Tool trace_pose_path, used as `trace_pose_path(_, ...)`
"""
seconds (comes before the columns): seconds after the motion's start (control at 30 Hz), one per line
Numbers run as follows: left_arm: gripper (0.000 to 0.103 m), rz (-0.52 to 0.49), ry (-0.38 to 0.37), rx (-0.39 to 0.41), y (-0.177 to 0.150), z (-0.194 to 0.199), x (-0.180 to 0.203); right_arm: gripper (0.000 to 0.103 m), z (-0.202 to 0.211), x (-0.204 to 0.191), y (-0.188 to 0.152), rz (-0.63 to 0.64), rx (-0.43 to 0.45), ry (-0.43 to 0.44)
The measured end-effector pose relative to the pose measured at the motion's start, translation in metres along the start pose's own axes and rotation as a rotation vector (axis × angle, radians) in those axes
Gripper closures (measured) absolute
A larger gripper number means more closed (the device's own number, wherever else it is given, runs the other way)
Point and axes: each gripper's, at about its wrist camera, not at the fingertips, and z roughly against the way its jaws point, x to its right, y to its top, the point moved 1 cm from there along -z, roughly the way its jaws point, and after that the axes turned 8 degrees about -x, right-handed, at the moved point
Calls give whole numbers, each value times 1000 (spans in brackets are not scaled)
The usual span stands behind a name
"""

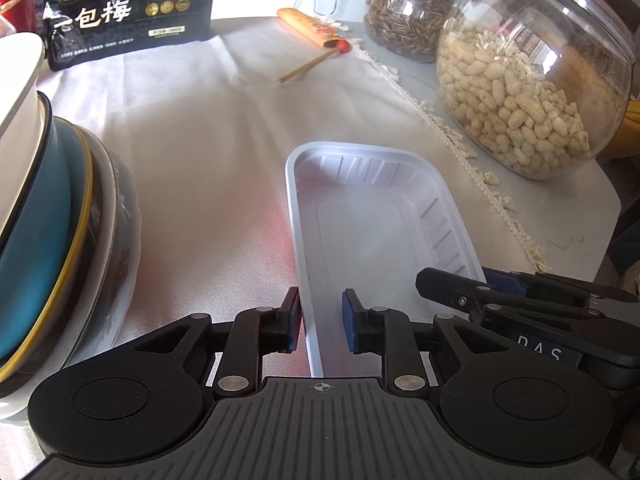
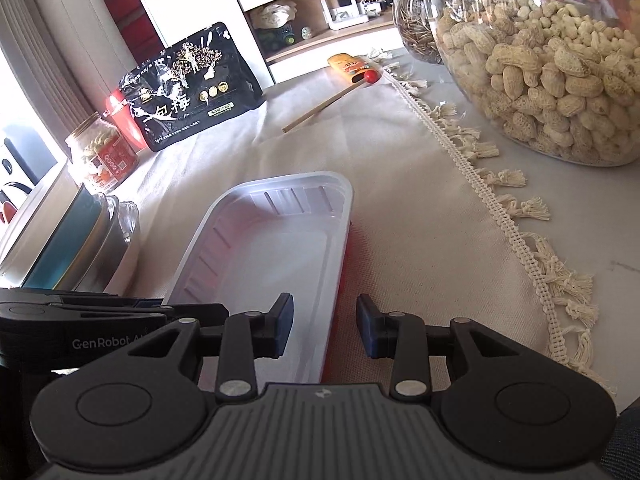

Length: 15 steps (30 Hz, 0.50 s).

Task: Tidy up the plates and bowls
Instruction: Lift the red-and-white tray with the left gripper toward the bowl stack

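A white rectangular plastic tray lies on the cloth; it also shows in the right wrist view. My left gripper is open, its fingers straddling the tray's left rim without clamping it. My right gripper is open, straddling the tray's right rim near the near end. A stack of bowls and plates, white on top, then blue with a gold rim, then a dark patterned bowl, stands at the left; it also shows in the right wrist view. The right gripper's body shows in the left view.
A jar of peanuts and a jar of seeds stand at the right beyond the cloth's fringe. A black snack bag, a stick with a red tip and a small jar lie further back.
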Motion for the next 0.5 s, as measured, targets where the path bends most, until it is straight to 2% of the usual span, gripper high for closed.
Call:
trace_pose_path(0.2, 81, 66, -82, -23, -1, 2, -9, 69, 0, -6, -2, 22, -4, -14)
trace_pose_path(0.5, 81, 11, -63, -60, -14, 8, 2, 70, 11, -9, -13, 15, -15, -30)
